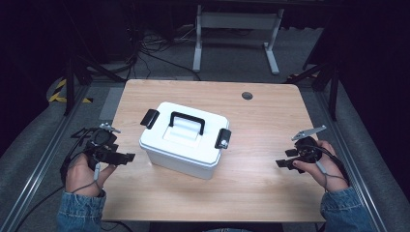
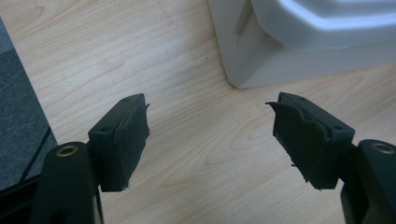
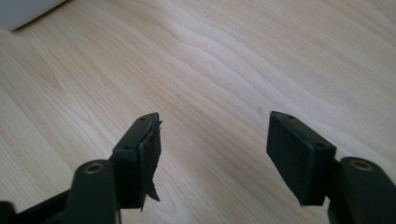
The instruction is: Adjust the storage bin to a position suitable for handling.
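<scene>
A white plastic storage box [image 1: 186, 140] with a black carry handle [image 1: 186, 122] and two black side latches stands closed in the middle of the wooden table [image 1: 261, 121]. My left gripper [image 1: 126, 158] hovers at the table's left edge, jaws open and empty, pointing at the box's near left corner [image 2: 280, 42]. My right gripper [image 1: 285, 158] is held over the right side of the table, jaws open with nothing between them. In the right gripper view, a sliver of the box [image 3: 23, 11] shows at the top left, above bare wood.
A round cable hole [image 1: 247, 95] sits near the table's far edge. Grey floor, cables and a white desk frame [image 1: 237, 34] lie beyond the table. Metal rails run along both sides of the table.
</scene>
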A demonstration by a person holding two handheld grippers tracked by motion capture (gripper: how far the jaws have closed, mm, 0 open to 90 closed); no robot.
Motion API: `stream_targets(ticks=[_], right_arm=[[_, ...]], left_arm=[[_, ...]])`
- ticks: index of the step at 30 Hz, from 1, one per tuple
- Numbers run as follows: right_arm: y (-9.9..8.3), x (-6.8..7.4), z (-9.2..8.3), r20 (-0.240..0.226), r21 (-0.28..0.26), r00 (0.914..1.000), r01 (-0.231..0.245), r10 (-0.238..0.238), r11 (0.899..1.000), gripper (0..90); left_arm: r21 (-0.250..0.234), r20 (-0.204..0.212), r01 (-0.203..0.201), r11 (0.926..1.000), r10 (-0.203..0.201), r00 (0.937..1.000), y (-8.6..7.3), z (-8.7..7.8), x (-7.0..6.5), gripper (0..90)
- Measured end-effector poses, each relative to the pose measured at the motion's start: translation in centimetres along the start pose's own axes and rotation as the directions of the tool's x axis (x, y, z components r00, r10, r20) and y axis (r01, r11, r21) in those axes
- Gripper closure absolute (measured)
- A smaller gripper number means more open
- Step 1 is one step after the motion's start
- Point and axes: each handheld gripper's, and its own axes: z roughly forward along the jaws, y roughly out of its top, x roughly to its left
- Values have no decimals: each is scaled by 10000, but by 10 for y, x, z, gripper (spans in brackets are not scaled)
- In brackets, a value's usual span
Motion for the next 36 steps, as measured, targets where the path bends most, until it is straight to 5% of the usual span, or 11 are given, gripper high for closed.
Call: stream_targets(ticks=[14,23,36], right_arm=[[9,11,0,-353,-571,9970,662,-683,9962,439],[37,28,3,-713,-1074,9855,1459,-1540,9835,417],[89,61,-6,-1166,-1330,9818,1341,-1498,9820,450]], left_arm=[[-48,127,198,9998,-198,9997,14,-1,7,270],[-31,208,219,9998,-219,9995,15,0,6,268],[-122,340,200,9997,-195,9992,13,0,9,269]])
